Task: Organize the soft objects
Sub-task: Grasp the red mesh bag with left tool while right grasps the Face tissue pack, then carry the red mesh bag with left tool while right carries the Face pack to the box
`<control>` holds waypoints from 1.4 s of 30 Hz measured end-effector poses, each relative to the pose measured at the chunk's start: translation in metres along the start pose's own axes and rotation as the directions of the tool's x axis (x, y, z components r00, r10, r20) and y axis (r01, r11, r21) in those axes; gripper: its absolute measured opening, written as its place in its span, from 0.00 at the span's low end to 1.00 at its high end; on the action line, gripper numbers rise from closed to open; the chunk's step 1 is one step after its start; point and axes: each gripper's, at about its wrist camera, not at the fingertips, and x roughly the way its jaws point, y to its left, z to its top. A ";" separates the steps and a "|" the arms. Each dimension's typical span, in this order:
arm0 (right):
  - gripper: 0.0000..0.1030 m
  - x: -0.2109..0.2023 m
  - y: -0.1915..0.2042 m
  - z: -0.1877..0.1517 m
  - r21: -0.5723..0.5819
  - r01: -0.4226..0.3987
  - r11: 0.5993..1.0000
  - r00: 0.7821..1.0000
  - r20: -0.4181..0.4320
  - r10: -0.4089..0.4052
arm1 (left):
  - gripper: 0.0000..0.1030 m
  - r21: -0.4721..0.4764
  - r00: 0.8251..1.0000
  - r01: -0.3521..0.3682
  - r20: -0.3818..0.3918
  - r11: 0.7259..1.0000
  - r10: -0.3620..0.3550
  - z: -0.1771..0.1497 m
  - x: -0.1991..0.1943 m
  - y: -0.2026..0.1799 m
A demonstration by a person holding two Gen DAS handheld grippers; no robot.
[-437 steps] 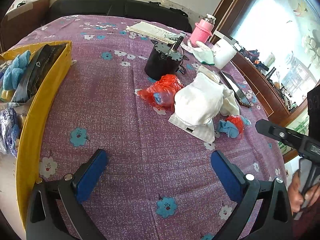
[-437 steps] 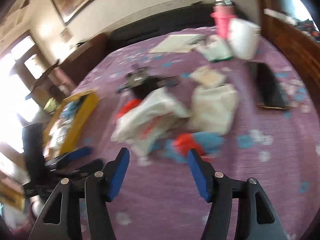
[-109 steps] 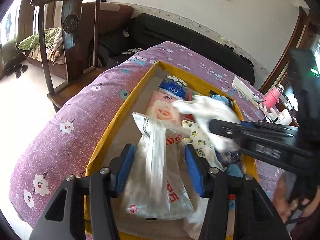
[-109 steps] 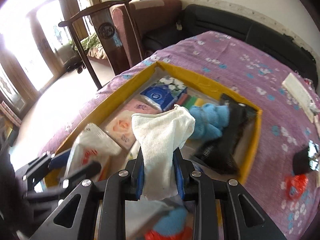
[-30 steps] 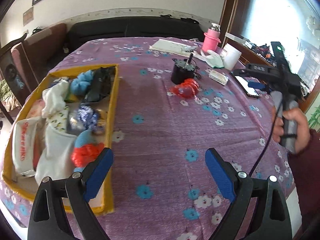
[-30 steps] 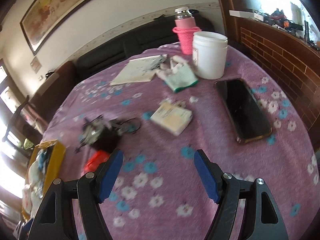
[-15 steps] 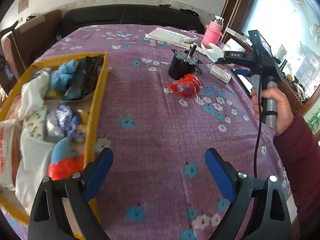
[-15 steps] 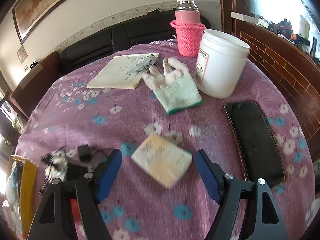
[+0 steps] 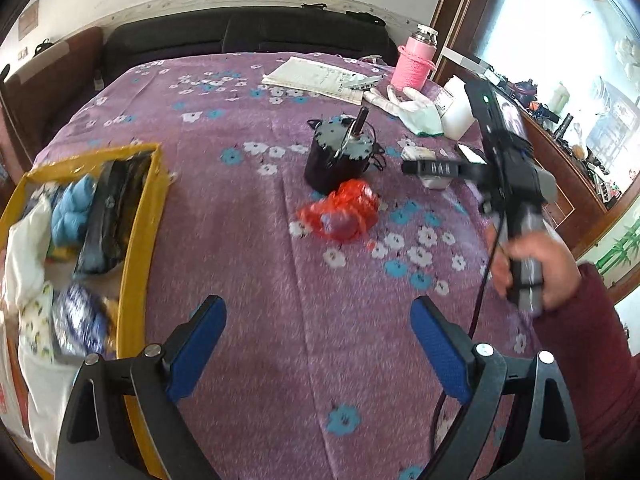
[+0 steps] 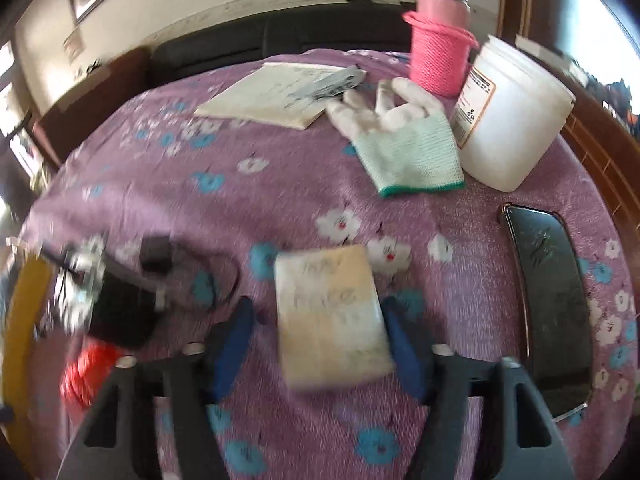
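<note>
Two tongs, both spread and holding nothing. Right gripper (image 10: pixel 320 328) brackets the pale tissue pack (image 10: pixel 332 316) near the table's right edge, blue pads either side, contact unclear through blur. Left gripper (image 9: pixel 316 344) hovers over bare cloth at the near edge. To grip well, I judge: settle low, centre the pack, close across its short width. Phone (image 10: pixel 552 300) lies just right; red bag (image 9: pixel 340 212) mid-table; yellow box (image 9: pixel 140 240) at left edge.

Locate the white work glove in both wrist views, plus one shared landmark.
Left wrist: white glove upper right, lying beside the white jar.
Right wrist: glove upper centre-right, just left of the jar.
Shared landmark: pink bottle behind the glove.
</note>
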 end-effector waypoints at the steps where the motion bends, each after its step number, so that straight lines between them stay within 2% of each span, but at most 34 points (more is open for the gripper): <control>1: 0.51 -0.003 0.002 -0.004 -0.011 0.002 1.000 1.000 -0.003 -0.002 | 0.90 0.007 1.000 -0.003 -0.003 1.000 0.003 0.004 0.003 -0.002; 6: 0.49 -0.016 0.005 -0.023 0.013 -0.043 0.999 0.999 0.015 0.042 | 0.90 0.072 0.998 -0.056 -0.013 0.996 0.057 0.023 0.028 -0.013; 11: 0.49 -0.021 0.002 -0.030 0.032 -0.075 0.997 0.996 0.042 0.074 | 0.90 0.107 0.996 -0.070 -0.052 0.992 0.076 0.041 0.067 -0.021; 13: 0.51 -0.021 0.002 -0.030 0.026 -0.084 0.996 0.996 0.047 0.082 | 0.90 0.135 0.995 -0.084 -0.046 0.987 0.091 0.047 0.082 -0.026; 17: 0.63 -0.020 0.003 -0.029 0.023 -0.115 0.993 0.992 0.055 0.114 | 0.90 0.194 0.989 -0.126 -0.046 0.973 0.137 0.051 0.108 -0.036; 21: 0.67 -0.019 0.003 -0.027 0.035 -0.116 0.993 0.992 0.061 0.114 | 0.90 0.171 0.992 -0.108 -0.051 0.979 0.119 0.054 0.117 -0.036; 26: 0.67 -0.019 0.000 -0.026 0.059 -0.112 0.992 0.992 0.068 0.107 | 0.89 0.148 0.993 -0.096 -0.049 0.984 0.104 0.057 0.121 -0.035; 27: 0.67 -0.019 0.000 -0.026 0.060 -0.110 0.992 0.992 0.069 0.105 | 0.79 0.145 0.994 -0.097 -0.039 0.985 0.104 0.057 0.119 -0.035; 28: 0.67 -0.019 0.000 -0.026 0.059 -0.107 0.993 0.992 0.069 0.103 | 0.59 0.146 0.994 -0.095 -0.031 0.985 0.100 0.056 0.117 -0.035; 30: 0.67 -0.018 0.001 -0.025 0.057 -0.100 0.993 0.993 0.069 0.096 | 0.41 0.149 0.996 -0.078 -0.033 0.986 0.084 0.057 0.112 -0.038; 35: 0.67 -0.017 0.002 -0.025 0.049 -0.090 0.995 0.994 0.069 0.087 | 0.41 0.160 0.998 -0.058 -0.008 0.985 0.060 0.054 0.094 -0.048; 38: 0.47 -0.018 0.001 -0.026 0.055 -0.085 0.995 0.994 0.076 0.081 | 0.41 0.133 1.000 -0.023 0.023 0.991 0.020 0.050 0.070 -0.047; 42: 0.47 -0.019 -0.002 -0.027 0.063 -0.108 0.992 0.991 0.082 0.103 | 0.42 0.102 0.997 0.000 0.072 0.995 -0.007 0.038 0.034 -0.039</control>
